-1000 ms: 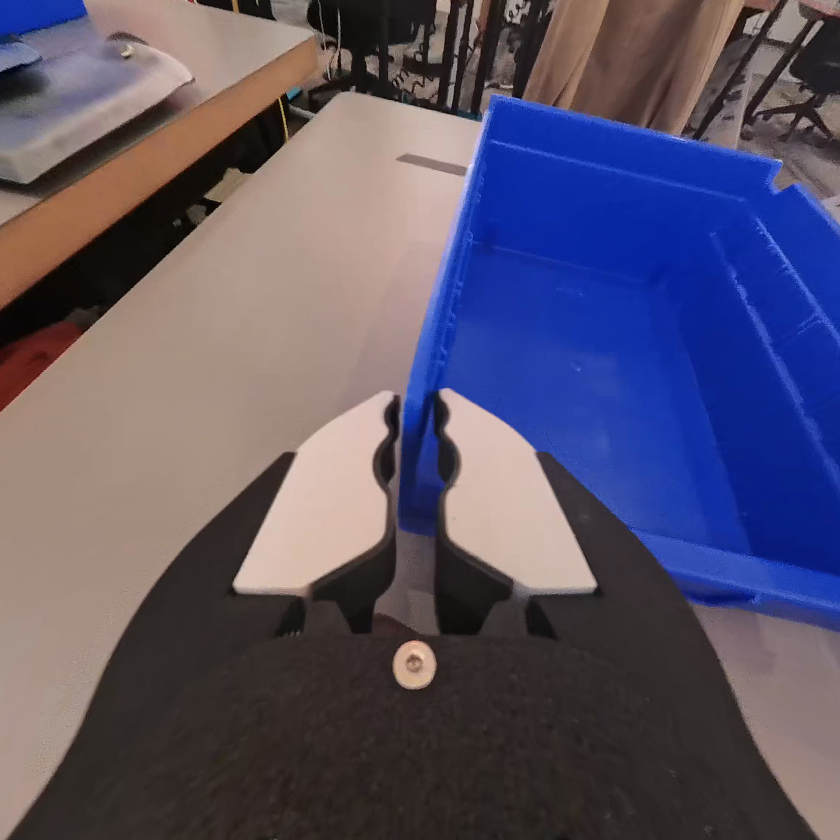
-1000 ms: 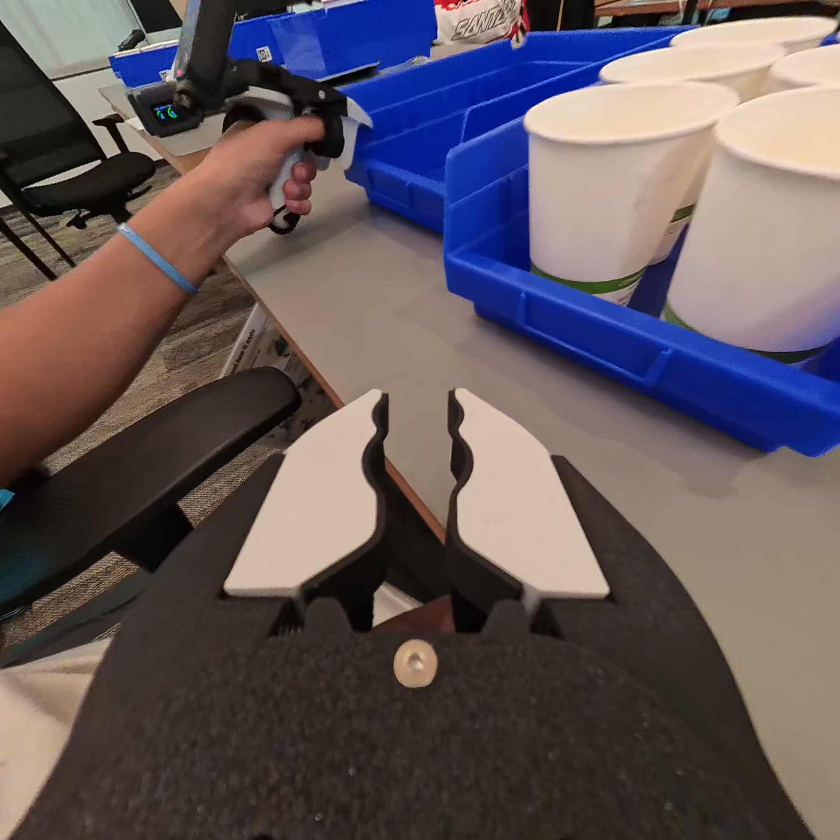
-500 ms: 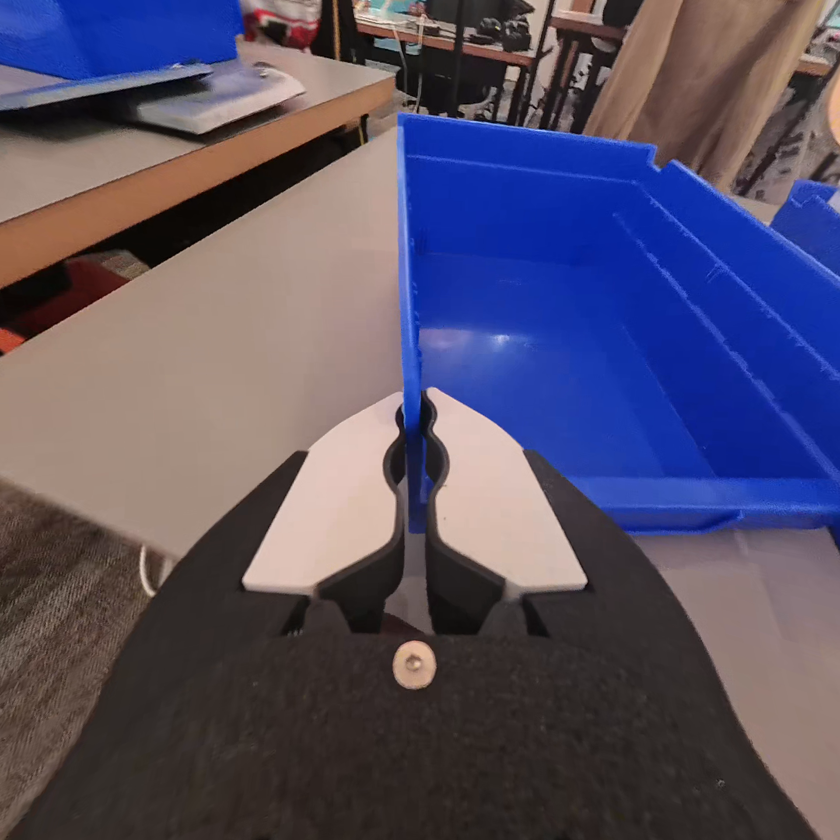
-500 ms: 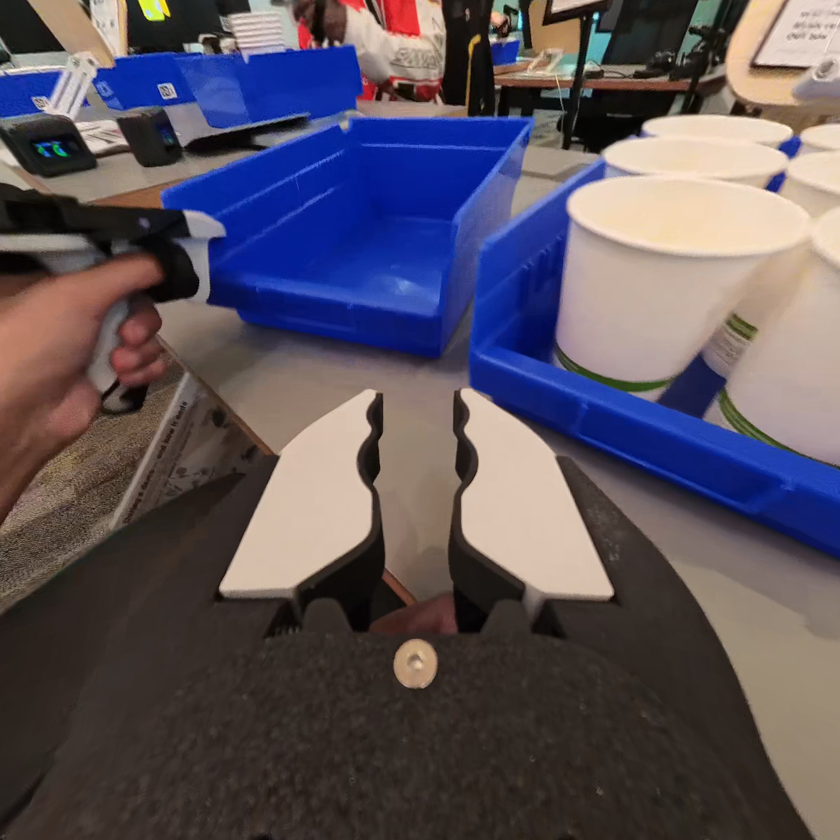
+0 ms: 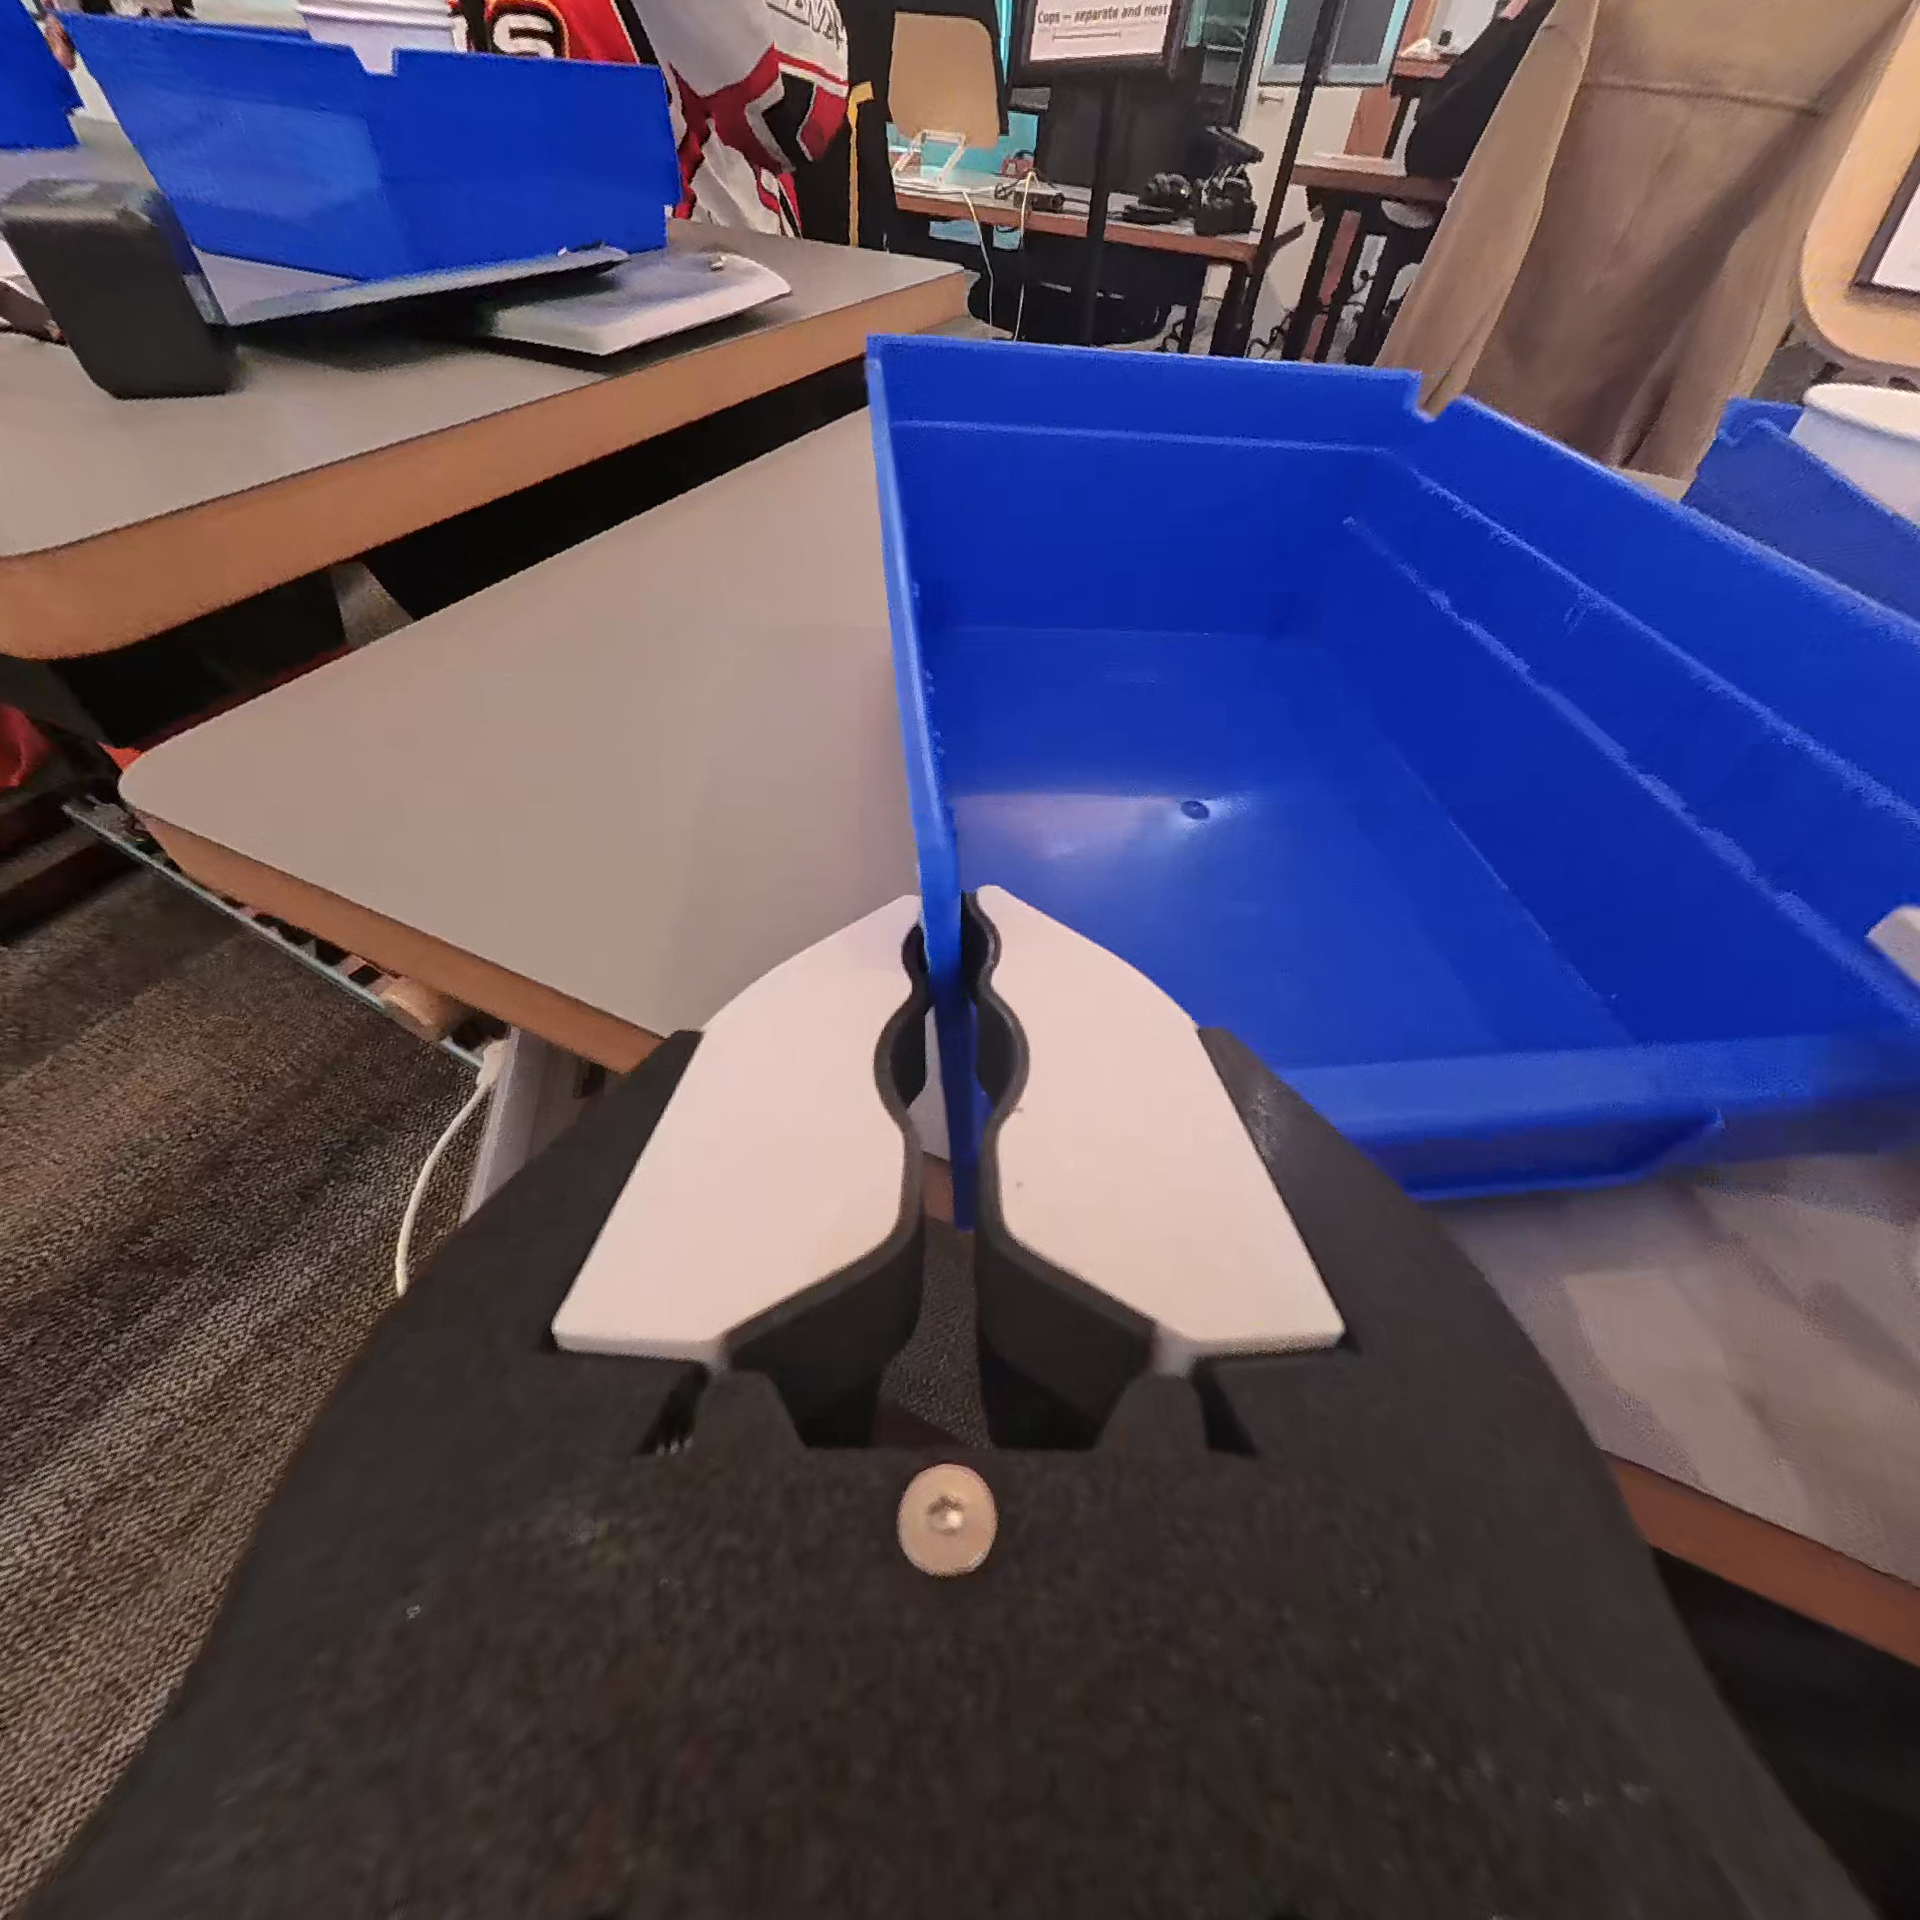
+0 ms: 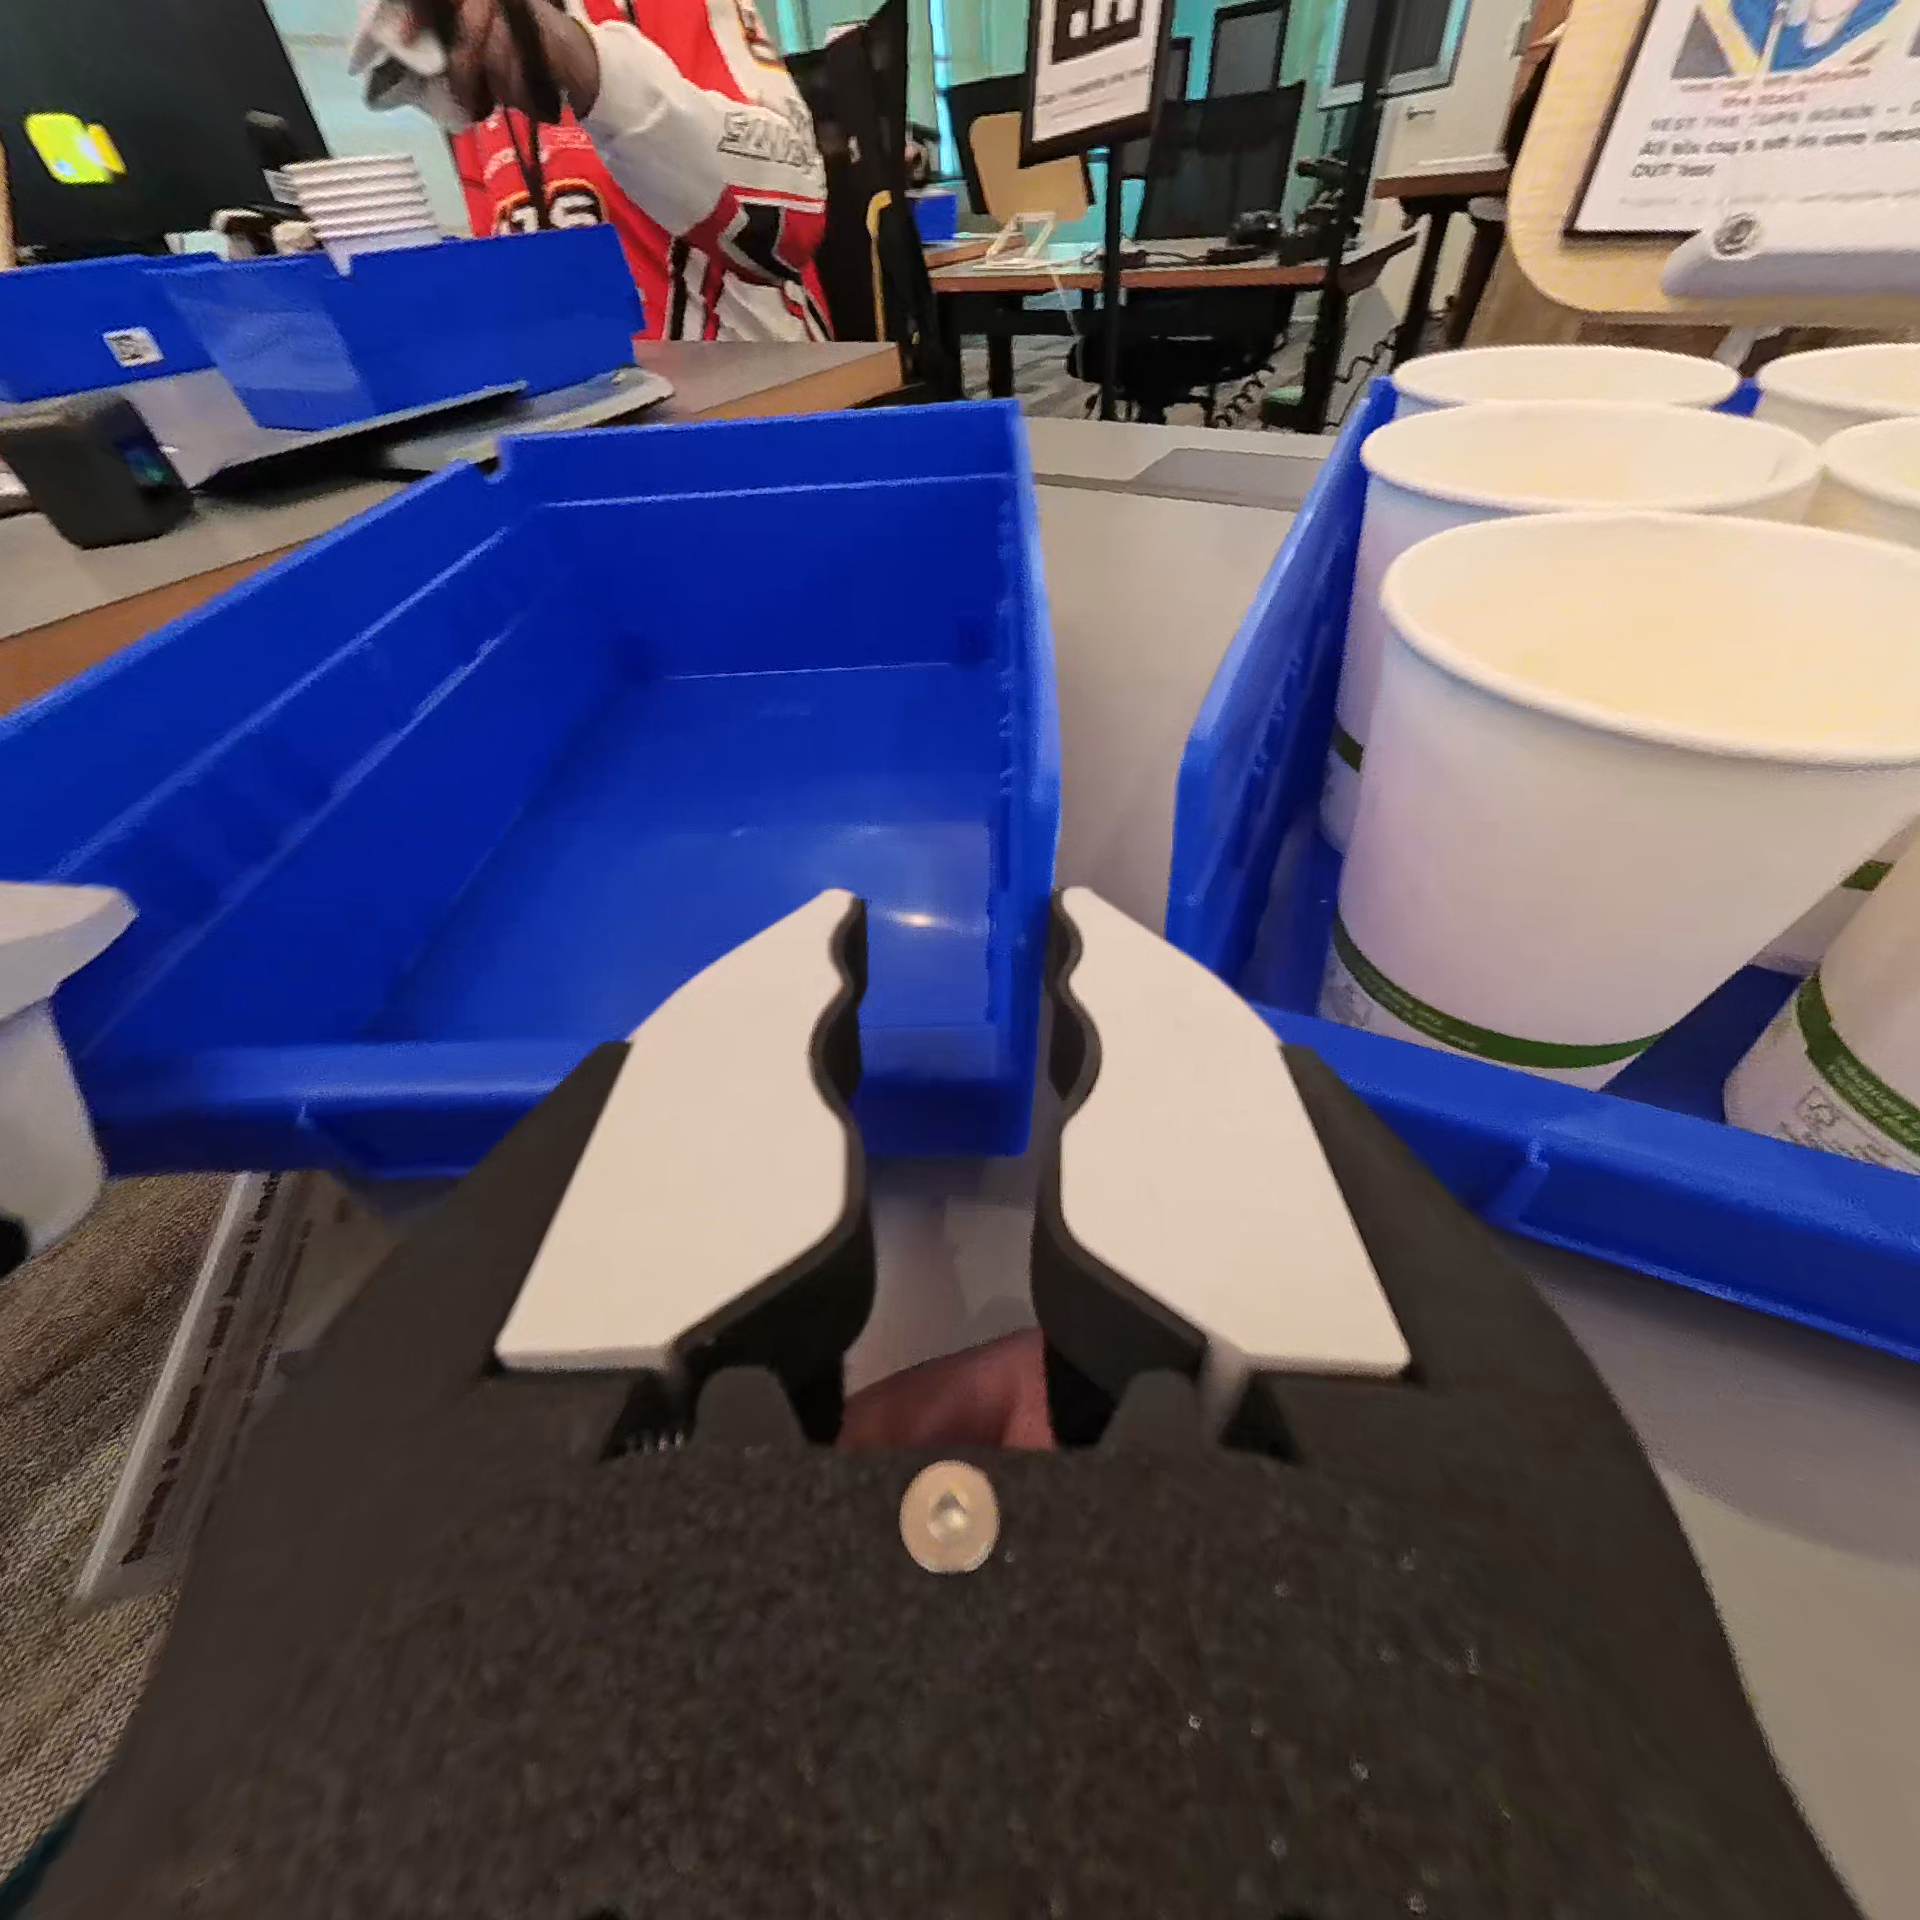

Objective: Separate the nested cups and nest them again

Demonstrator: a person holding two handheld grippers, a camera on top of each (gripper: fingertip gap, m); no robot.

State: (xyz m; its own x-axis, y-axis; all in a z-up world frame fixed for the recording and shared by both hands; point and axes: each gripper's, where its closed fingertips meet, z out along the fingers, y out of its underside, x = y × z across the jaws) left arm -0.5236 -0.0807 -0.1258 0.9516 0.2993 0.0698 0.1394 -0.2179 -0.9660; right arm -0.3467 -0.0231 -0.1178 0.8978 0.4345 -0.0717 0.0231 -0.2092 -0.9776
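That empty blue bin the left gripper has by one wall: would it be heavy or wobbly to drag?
Probably light: the blue bin is empty and thin-walled. Held at one corner by the left gripper, it may swivel. The smooth table should let it slide.

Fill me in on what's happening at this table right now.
A person is working with two handheld grippers. The left gripper is shut on the side wall of the empty blue plastic bin, near its front corner. The right gripper is open, its fingers on either side of that bin's other side wall but not clamping it. Beside it, a second blue plastic bin holds several upright white paper cups. No cup has been picked up.
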